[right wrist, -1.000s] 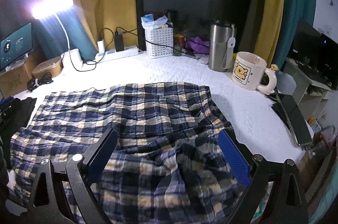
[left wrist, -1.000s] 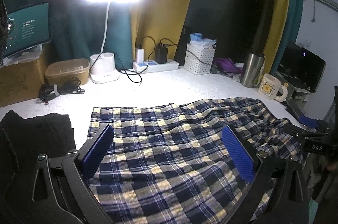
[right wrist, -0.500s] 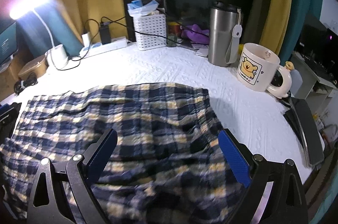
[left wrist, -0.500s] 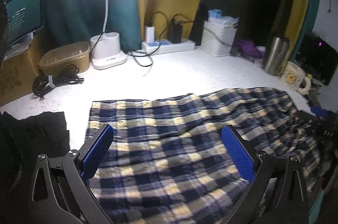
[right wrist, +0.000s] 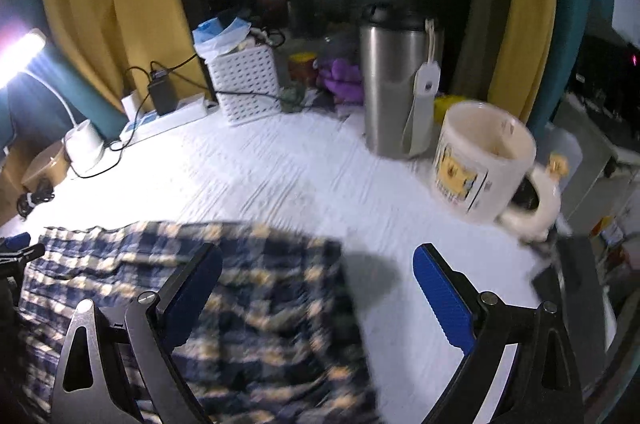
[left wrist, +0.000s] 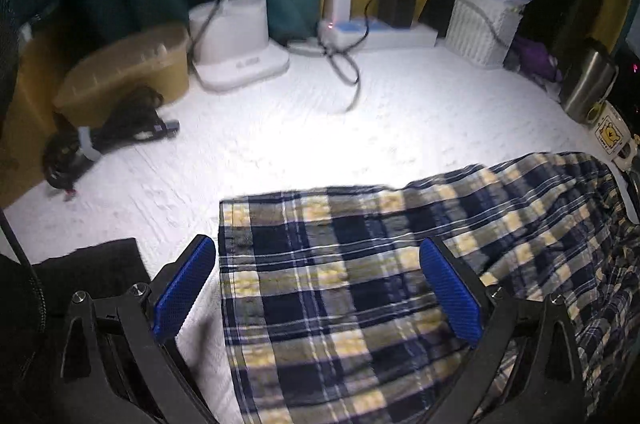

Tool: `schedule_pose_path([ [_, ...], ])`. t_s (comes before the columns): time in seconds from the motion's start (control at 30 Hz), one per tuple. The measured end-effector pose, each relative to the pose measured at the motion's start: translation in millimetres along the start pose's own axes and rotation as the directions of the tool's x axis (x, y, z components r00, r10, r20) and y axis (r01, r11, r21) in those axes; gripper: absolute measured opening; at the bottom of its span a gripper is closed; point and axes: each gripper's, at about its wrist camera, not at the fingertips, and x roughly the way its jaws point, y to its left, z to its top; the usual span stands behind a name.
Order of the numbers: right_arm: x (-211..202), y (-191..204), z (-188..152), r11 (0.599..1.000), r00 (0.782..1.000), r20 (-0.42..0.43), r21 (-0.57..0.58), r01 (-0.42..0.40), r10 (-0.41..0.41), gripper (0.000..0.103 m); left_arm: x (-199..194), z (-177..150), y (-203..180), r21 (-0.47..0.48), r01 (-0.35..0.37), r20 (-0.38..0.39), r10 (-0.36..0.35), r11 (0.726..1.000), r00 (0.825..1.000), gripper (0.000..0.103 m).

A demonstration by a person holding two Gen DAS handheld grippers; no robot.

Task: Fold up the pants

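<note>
Navy, white and yellow plaid pants (left wrist: 360, 304) lie spread flat on the white bed cover (left wrist: 320, 143). My left gripper (left wrist: 316, 288) is open, low over the pants' left end, its blue pads astride the far-left corner. In the right wrist view the same pants (right wrist: 248, 304) appear blurred. My right gripper (right wrist: 318, 292) is open over their far-right corner, left pad above the cloth, right pad above bare cover. Neither gripper holds anything.
A black garment (left wrist: 80, 276) lies left of the pants. At the back stand a lamp base (left wrist: 236, 39), brown box (left wrist: 128, 71), coiled cable (left wrist: 100, 135), power strip (left wrist: 380, 31) and white basket (right wrist: 246, 83). A steel tumbler (right wrist: 396, 83) and bear mug (right wrist: 480, 159) stand at the right.
Both grippers have moved forward and down toward the pants' far edge. The left one has shifted toward the left corner, the right one toward the right corner. Both stay open.
</note>
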Motion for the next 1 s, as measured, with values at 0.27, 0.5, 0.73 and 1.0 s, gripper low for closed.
schedule_pose_path([
  [0.27,64.5,-10.0,-6.0,0.995,0.981,-0.164,0.021,-0.1,0.102,0.075,18.5,0.0,7.7,-0.01,0.001,-0.042,-0.002,1.0,0.999,0.093],
  [0.5,78.8,11.7,-11.8,0.991,0.977,-0.189,-0.073,-0.113,0.098,0.029,16.9,-4.0,-10.9,0.104,0.004,0.02,-0.006,0.995,1.0,0.033],
  [0.73,61.0,13.6,-8.3,0.994,0.995,-0.098,-0.1,-0.038,0.028,0.024,14.1,3.4,-15.2,0.121,0.056,0.038,-0.061,0.991,0.997,0.004],
  [1.0,44.0,4.9,8.2,0.998,0.999,-0.017,-0.054,0.039,-0.04,0.023,5.0,45.1,-27.3,0.145,0.095,0.106,-0.11,0.985,0.988,0.004],
])
